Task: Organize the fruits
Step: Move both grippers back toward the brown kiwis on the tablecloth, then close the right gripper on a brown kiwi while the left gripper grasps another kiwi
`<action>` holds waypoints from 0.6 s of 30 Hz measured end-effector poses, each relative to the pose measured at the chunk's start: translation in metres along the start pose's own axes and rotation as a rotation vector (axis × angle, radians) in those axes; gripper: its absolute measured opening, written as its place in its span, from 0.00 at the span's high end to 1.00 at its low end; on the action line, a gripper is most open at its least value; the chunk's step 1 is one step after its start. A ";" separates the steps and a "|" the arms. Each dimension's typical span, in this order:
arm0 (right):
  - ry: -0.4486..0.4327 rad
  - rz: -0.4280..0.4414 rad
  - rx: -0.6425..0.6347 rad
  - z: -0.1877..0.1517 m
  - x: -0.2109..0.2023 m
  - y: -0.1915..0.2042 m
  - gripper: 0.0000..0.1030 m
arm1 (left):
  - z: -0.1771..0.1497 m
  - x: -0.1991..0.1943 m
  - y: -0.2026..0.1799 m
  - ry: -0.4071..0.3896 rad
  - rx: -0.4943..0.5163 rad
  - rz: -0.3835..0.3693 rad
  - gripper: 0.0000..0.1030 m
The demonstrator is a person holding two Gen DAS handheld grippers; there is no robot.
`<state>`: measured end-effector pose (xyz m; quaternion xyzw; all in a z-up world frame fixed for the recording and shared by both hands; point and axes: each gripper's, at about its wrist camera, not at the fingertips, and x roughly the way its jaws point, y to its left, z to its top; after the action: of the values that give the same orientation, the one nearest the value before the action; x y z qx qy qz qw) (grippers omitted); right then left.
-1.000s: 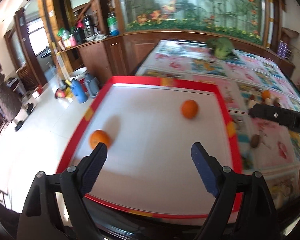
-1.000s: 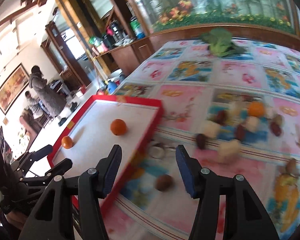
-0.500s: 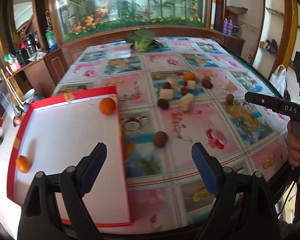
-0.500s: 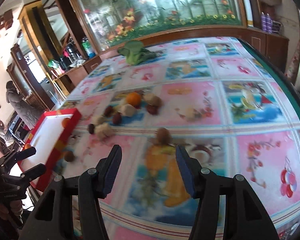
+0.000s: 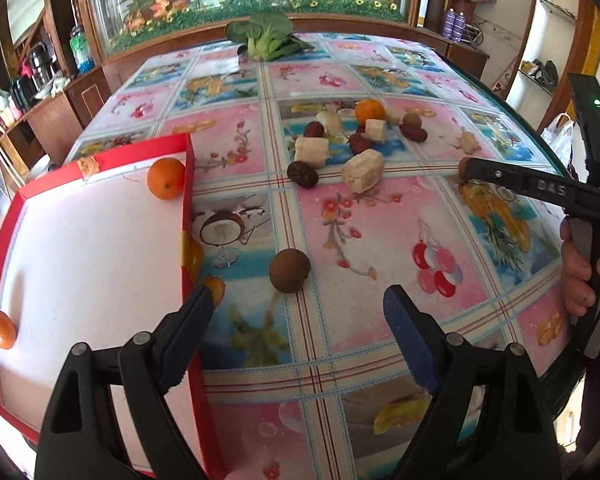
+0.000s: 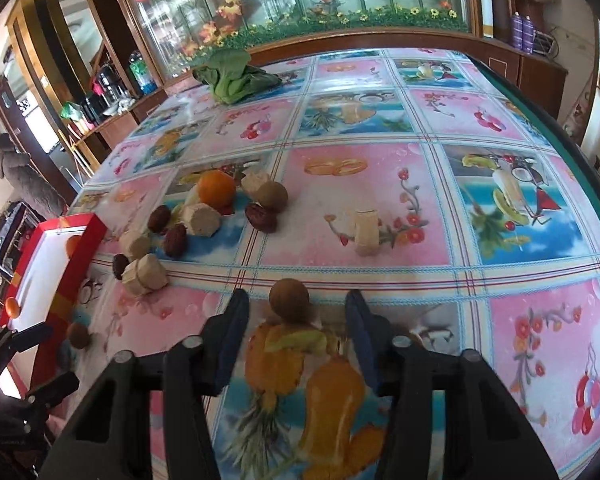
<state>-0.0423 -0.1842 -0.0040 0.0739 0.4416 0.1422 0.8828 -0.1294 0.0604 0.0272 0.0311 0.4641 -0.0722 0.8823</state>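
Two open grippers face brown round fruits on the table. One fruit (image 6: 290, 299) sits just ahead of the right gripper (image 6: 296, 316), between its spread fingertips; pushing forward before squeezing gently should help. Another fruit (image 5: 289, 270) lies ahead of the left gripper (image 5: 298, 312), tray (image 5: 186, 200) to its left.

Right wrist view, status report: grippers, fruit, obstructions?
Right gripper open, brown fruit just ahead of its tips. Left gripper open, empty. Two oranges in red tray. Nothing blocking.

The right tongs (image 5: 470, 168) hide part of a brown fruit (image 5: 463, 167).
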 end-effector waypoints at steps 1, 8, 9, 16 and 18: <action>-0.010 -0.001 0.002 0.001 0.000 0.000 0.65 | 0.000 0.002 0.002 0.003 -0.001 -0.005 0.16; -0.025 0.006 -0.009 -0.002 -0.002 0.001 0.73 | 0.005 0.011 0.005 0.007 0.010 0.003 0.30; -0.029 -0.001 -0.022 -0.003 -0.002 0.003 0.73 | 0.006 0.013 0.006 0.016 0.005 -0.007 0.37; -0.032 -0.010 -0.052 -0.002 -0.001 0.008 0.73 | 0.004 0.022 0.007 0.023 0.016 -0.005 0.58; -0.032 -0.009 -0.048 -0.001 -0.001 0.007 0.73 | 0.007 0.024 0.009 0.020 0.010 -0.004 0.60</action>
<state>-0.0451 -0.1775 -0.0026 0.0529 0.4241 0.1478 0.8919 -0.1094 0.0666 0.0113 0.0351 0.4727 -0.0759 0.8772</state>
